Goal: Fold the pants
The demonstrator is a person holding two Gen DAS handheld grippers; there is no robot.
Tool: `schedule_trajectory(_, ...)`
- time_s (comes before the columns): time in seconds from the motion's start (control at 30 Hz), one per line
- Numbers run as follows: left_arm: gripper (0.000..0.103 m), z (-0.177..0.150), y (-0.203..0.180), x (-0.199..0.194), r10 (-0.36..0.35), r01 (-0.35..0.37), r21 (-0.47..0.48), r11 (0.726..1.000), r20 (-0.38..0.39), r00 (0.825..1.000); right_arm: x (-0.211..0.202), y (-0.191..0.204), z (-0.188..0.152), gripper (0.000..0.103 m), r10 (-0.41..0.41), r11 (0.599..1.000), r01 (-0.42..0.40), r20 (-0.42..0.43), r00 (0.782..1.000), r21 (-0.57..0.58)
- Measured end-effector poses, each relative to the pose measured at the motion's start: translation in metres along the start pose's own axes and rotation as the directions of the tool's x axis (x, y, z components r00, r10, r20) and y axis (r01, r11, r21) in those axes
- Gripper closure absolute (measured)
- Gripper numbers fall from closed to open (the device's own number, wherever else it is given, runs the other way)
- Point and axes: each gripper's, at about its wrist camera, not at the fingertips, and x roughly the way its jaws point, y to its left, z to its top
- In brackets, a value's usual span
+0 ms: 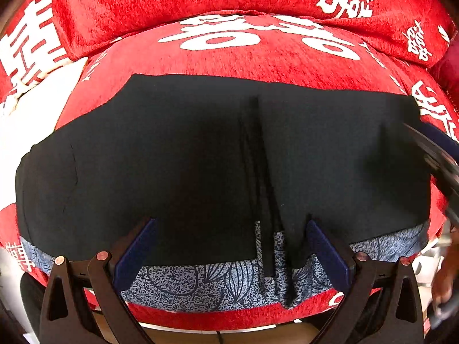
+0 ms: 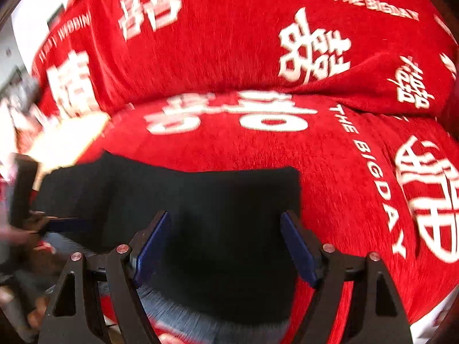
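The black pants (image 1: 186, 154) lie spread flat on the red cushion (image 1: 258, 57) of a sofa draped in a cover with white characters, and they sit on a blue-grey patterned cloth (image 1: 200, 281) that peeks out along the near edge. A dark fold or seam runs up the middle of the fabric, which I take to be where the two legs meet.

My left tongs (image 1: 229, 246) point steeply down at the near hem, jaws standing wide apart with nothing between the pads. My right tongs (image 2: 226, 246) hang over the right part of the pants (image 2: 200, 206), jaws also wide and holding nothing; that view is smeared, so I can't be sure how close the pads are to the cloth. In the left view the right tongs show only as a dark sliver at the far right edge.

The job now, as I judge it, is to take the near edge at two points and carry it over. To do that well I want each pad slid under only the pants layer, not the patterned cloth beneath, since pinching both would drag the whole lot. I should grip near the outer corners so the edge stays taut between my hands, lift both sides evenly, and lay the fold so its edges line up with the far hem without bunching along that middle seam
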Motion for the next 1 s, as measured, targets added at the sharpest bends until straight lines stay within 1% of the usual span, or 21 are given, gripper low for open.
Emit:
schedule_trajectory(0.03, 0.0, -0.001, 0.001, 0.001, -0.009, 0.009, -0.007, 1.0, -0.001, 1.0, 0.013, 0.0, 0.007, 0.021, -0.024, 1.0, 0.024, -0.023, 0.999, -0.016)
schedule_trajectory(0.13, 0.0, -0.002, 0.006, 0.006, -0.05, 0.05, -0.038, 0.998, -0.005, 0.999, 0.036, -0.004, 0.017, 0.02, -0.03, 1.0, 0.029, -0.082, 0.996, -0.002)
schedule_trajectory(0.2, 0.0, -0.002, 0.008, 0.006, -0.064, 0.064, -0.037, 0.997, -0.007, 0.998, 0.035, -0.002, 0.018, 0.02, -0.049, 0.999, 0.048, -0.084, 0.995, -0.014)
schedule_trajectory(0.27, 0.0, -0.001, 0.009, 0.008, -0.073, 0.073, -0.03, 0.997, -0.005, 0.997, 0.022, 0.004, 0.014, 0.022, -0.104, 0.995, 0.103, -0.066, 0.992, -0.019)
schedule_trajectory(0.33, 0.0, -0.002, 0.01, 0.008, -0.084, 0.084, -0.029, 0.996, 0.002, 0.996, 0.0, 0.01, -0.001, 0.022, -0.152, 0.988, 0.152, -0.011, 0.988, -0.013)
schedule_trajectory(0.37, 0.0, -0.003, 0.01, 0.008, -0.087, 0.087, -0.027, 0.996, 0.007, 0.996, -0.004, 0.011, -0.009, 0.021, -0.164, 0.986, 0.164, -0.009, 0.986, -0.012)
schedule_trajectory(0.43, 0.0, -0.004, 0.01, 0.007, -0.084, 0.085, -0.017, 0.996, 0.016, 0.996, 0.002, 0.015, -0.028, 0.021, -0.208, 0.978, 0.207, -0.059, 0.976, -0.02)
schedule_trajectory(0.47, 0.0, -0.004, 0.01, 0.006, -0.086, 0.086, -0.006, 0.996, 0.015, 0.996, 0.004, 0.016, -0.039, 0.021, -0.223, 0.975, 0.222, -0.063, 0.973, -0.018)
schedule_trajectory(0.5, 0.0, -0.004, 0.011, 0.004, -0.092, 0.092, 0.003, 0.996, 0.012, 0.996, -0.001, 0.016, -0.046, 0.021, -0.227, 0.974, 0.227, -0.033, 0.973, 0.005)
schedule_trajectory(0.57, 0.0, -0.004, 0.015, -0.002, -0.105, 0.105, 0.009, 0.994, 0.015, 0.994, -0.013, 0.014, -0.049, 0.02, -0.237, 0.97, 0.238, -0.031, 0.971, 0.054)
schedule_trajectory(0.63, 0.0, -0.004, 0.025, -0.006, -0.114, 0.114, 0.019, 0.993, 0.028, 0.993, -0.028, 0.015, -0.052, 0.02, -0.254, 0.96, 0.252, 0.003, 0.967, 0.119)
schedule_trajectory(0.7, 0.0, -0.005, 0.033, -0.006, -0.137, 0.136, 0.018, 0.991, 0.023, 0.99, -0.033, 0.02, -0.055, 0.02, -0.23, 0.963, 0.226, 0.009, 0.973, 0.148)
schedule_trajectory(0.77, 0.0, -0.006, 0.04, -0.008, -0.158, 0.157, 0.023, 0.987, 0.021, 0.987, -0.03, 0.031, -0.058, 0.02, -0.21, 0.97, 0.208, -0.002, 0.978, 0.128)
schedule_trajectory(0.8, 0.0, -0.007, 0.043, -0.011, -0.151, 0.15, 0.032, 0.988, 0.029, 0.988, -0.028, 0.036, -0.059, 0.02, -0.215, 0.97, 0.215, -0.009, 0.976, 0.111)
schedule_trajectory(0.9, 0.0, -0.006, 0.05, -0.02, -0.129, 0.127, 0.037, 0.991, 0.053, 0.99, -0.024, 0.054, -0.061, 0.019, -0.263, 0.963, 0.263, -0.003, 0.965, 0.058)
schedule_trajectory(0.97, 0.0, -0.004, 0.058, -0.025, -0.132, 0.13, 0.023, 0.991, 0.072, 0.989, -0.024, 0.066, -0.058, 0.019, -0.228, 0.973, 0.227, 0.016, 0.973, 0.044)
schedule_trajectory(1.0, 0.0, -0.002, 0.062, -0.025, -0.105, 0.105, 0.012, 0.994, 0.079, 0.991, -0.022, 0.073, -0.056, 0.019, -0.21, 0.977, 0.21, 0.016, 0.977, 0.029)
